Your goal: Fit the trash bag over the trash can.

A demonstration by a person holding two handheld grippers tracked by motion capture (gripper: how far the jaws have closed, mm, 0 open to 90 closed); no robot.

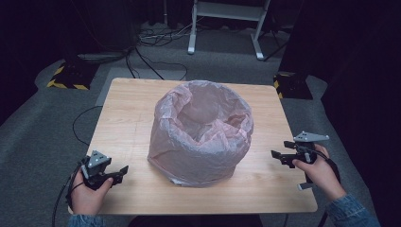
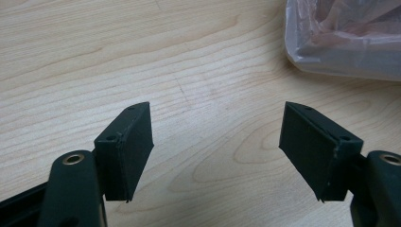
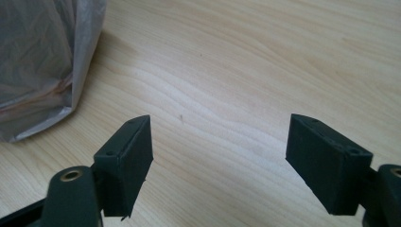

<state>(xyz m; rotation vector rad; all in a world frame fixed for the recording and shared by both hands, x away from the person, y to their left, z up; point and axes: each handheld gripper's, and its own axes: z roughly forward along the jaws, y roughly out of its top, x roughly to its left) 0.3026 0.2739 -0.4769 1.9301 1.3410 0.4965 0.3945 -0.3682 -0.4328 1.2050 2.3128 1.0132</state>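
Item one: bin [image 1: 201,137], round, lined with a thin pinkish bag [image 1: 222,124] whose rim folds down over the outside wall; it stands upright at the middle of the desk [image 1: 127,123], a little nearer my edge than the far edge. The bag's mouth gapes open at the top, and its loose skirt reaches down to the wood all round. Item two: my left gripper [image 1: 115,173], held in my left hand [image 1: 87,194] at the near left corner of the desk, jaws wide apart with nothing between them. In the left gripper view, my left gripper [image 2: 217,142] looks along bare wood, with the bag's [image 2: 345,42] lower edge at the upper right, well apart from the pads. Item three: my right gripper [image 1: 280,156], held in my right hand [image 1: 321,172] at the right edge of the desk, jaws likewise spread wide and empty, pointing in toward the bin. In the right gripper view, my right gripper [image 3: 220,146] shows plain wood between its pads, and the bag [image 3: 42,61] hangs at the upper left, near but not touching. Item four: desk, light wood grain, square with rounded corners, on grey carpet [image 1: 38,132].
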